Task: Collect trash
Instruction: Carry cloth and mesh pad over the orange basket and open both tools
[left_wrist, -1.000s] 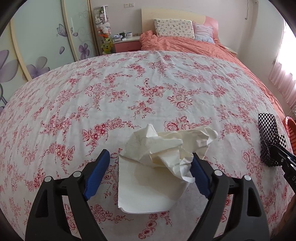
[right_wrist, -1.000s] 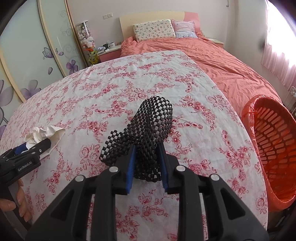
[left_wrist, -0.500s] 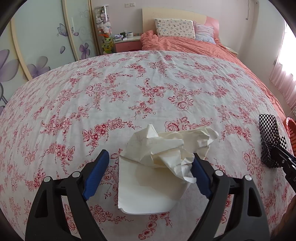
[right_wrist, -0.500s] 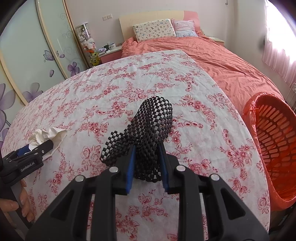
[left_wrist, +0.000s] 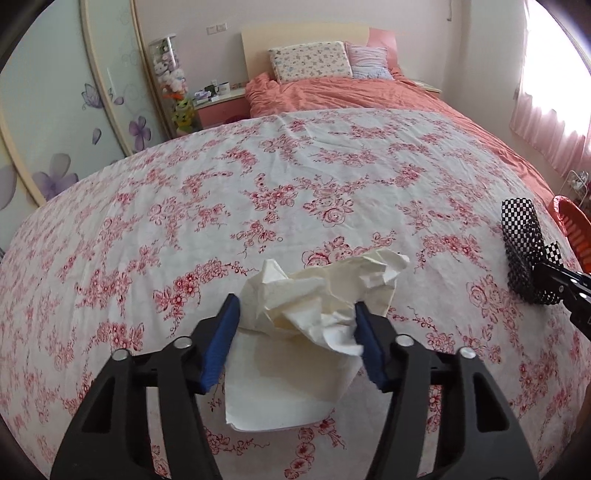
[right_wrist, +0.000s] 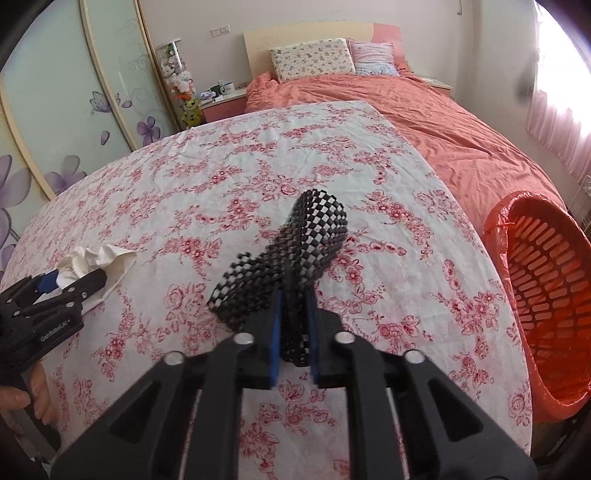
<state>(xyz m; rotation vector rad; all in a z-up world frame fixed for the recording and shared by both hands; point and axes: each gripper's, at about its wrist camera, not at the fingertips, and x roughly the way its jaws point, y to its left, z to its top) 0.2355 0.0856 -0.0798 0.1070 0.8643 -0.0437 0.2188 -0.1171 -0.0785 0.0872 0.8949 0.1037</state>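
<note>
A crumpled white paper napkin (left_wrist: 317, 314) lies on the floral cloth (left_wrist: 258, 192). My left gripper (left_wrist: 295, 325) has its blue pads on both sides of the crumpled part, touching it. My right gripper (right_wrist: 293, 314) is shut on a black checkered mesh piece (right_wrist: 310, 236) and holds it above the cloth. The mesh also shows at the right edge of the left wrist view (left_wrist: 524, 251). The napkin also shows in the right wrist view (right_wrist: 96, 258) with the left gripper (right_wrist: 70, 284) around it.
An orange slotted trash basket (right_wrist: 546, 288) lined with an orange bag stands off the cloth's right edge. Behind is a bed with an orange cover (right_wrist: 424, 122), pillows and a nightstand (left_wrist: 218, 107). Wardrobe doors (left_wrist: 55, 110) stand at left.
My left gripper's jaws have closed in from wide apart onto the crumpled napkin. My right gripper has lifted slightly with the mesh still held.
</note>
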